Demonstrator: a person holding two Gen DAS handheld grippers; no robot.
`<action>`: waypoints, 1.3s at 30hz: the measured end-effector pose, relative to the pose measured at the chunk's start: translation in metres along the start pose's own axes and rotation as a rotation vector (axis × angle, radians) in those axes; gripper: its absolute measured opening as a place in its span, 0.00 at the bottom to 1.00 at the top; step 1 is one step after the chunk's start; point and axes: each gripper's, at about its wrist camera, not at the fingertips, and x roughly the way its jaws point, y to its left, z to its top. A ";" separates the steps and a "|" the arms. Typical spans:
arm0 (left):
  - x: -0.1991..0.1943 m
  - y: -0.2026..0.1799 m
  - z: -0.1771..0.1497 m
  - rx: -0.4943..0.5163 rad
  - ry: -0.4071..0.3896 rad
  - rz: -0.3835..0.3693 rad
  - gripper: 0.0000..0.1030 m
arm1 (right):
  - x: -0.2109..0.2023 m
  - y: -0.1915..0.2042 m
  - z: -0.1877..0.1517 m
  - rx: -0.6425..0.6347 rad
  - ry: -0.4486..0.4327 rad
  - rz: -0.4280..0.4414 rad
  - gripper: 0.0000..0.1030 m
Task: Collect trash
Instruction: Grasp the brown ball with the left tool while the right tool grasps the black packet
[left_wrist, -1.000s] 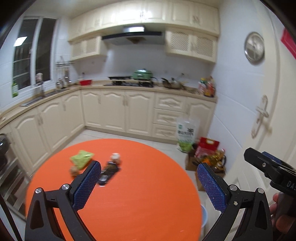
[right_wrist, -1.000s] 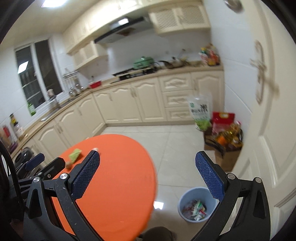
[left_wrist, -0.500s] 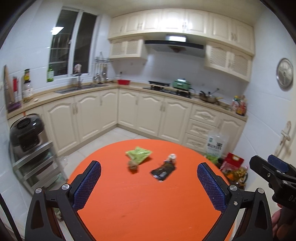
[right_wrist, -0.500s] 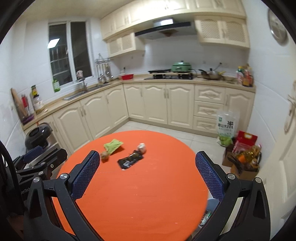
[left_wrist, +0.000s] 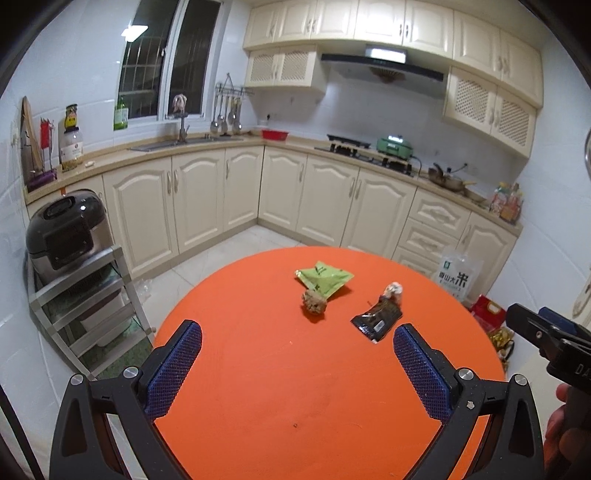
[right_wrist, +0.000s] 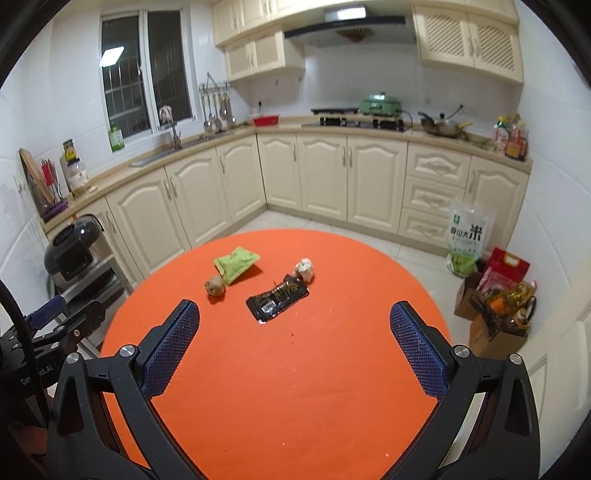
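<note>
- Left wrist view: closest to the camera, the left gripper is seen with its two blue pads spread wide apart. Nothing is held between them.
- Under it, the round orange table is seen. The gripper is held above the bare near part of it.
- A bit farther on the table, a black wrapper is laid flat, toward the right pad.
- Just behind the black wrapper, a small crumpled ball is seen. The two look like they are touching.
- To the left of those, a brown lump is set beside a green packet, right at its near corner.
- At the far right edge, part of the other tool is seen.
- Right wrist view: closest in, the right gripper is also seen spread wide, with nothing pinched.
- The same four bits of trash are seen past its pads, in the middle of the table, well apart from the pads.
- Farther away, on the floor to the right, a white rice bag is leaned by the cupboards, with a red box near it.
- Off to the left, a dark rice cooker is kept on a metal rack.
- Farthest back, cream cupboards are lined along the walls, and a green pot is seen on the stove.
</note>
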 end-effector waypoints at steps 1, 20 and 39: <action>0.011 0.003 0.008 0.001 0.009 0.001 0.99 | 0.007 -0.001 0.000 0.005 0.013 0.003 1.00; 0.308 -0.005 0.151 0.093 0.306 0.033 0.85 | 0.176 -0.025 -0.003 0.138 0.268 0.037 0.96; 0.332 0.068 0.182 -0.016 0.267 -0.018 0.25 | 0.216 0.039 -0.012 -0.081 0.294 -0.021 0.48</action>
